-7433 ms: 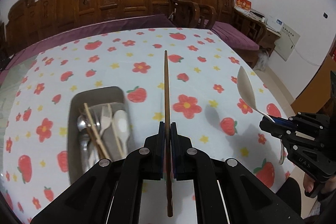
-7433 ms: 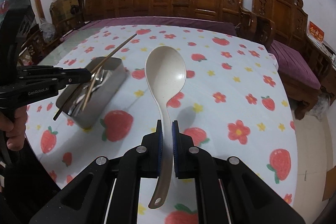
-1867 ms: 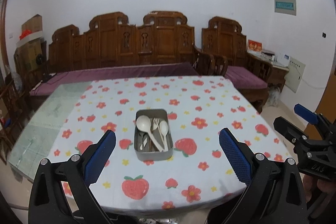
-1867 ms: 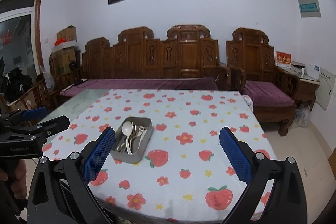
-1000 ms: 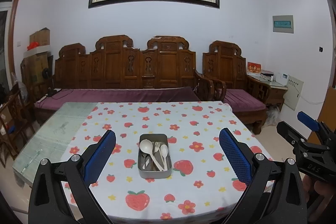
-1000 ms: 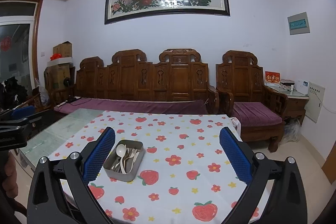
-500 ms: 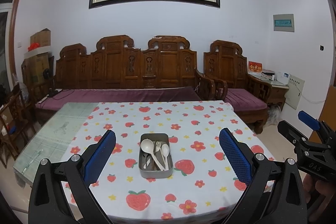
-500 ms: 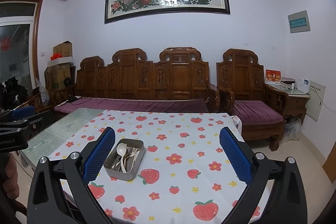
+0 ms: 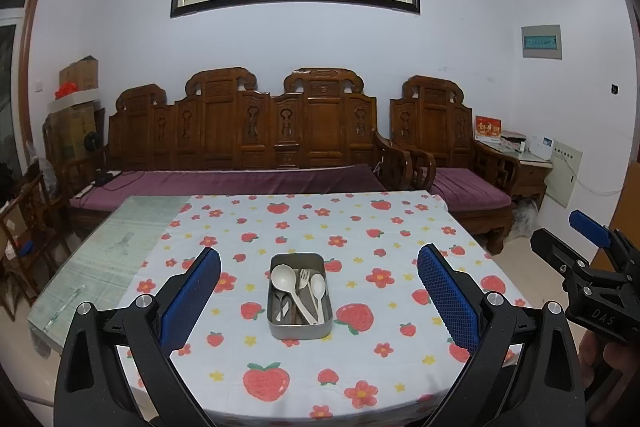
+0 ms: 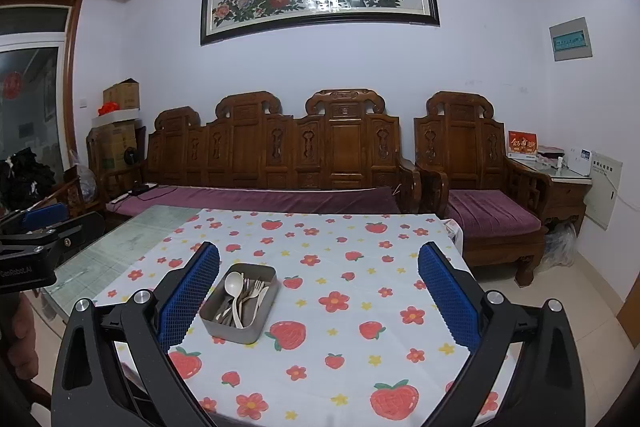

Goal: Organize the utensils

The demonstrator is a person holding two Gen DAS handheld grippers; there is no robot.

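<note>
Left hand-held gripper (image 9: pixel 319 301) hangs above the near edge of the counter (image 9: pixel 420 227), jaws spread wide and holding nothing. From it the metal tin (image 9: pixel 300 295) with the utensils (image 9: pixel 298 287) lies straight ahead, its long axis pointing away from the camera.

From the right hand-held gripper (image 10: pixel 319 301), also spread and empty, the tin (image 10: pixel 239 303) lies ahead and to the left, turned diagonally. I judge the left one better aligned; nothing loose remains outside.
</note>
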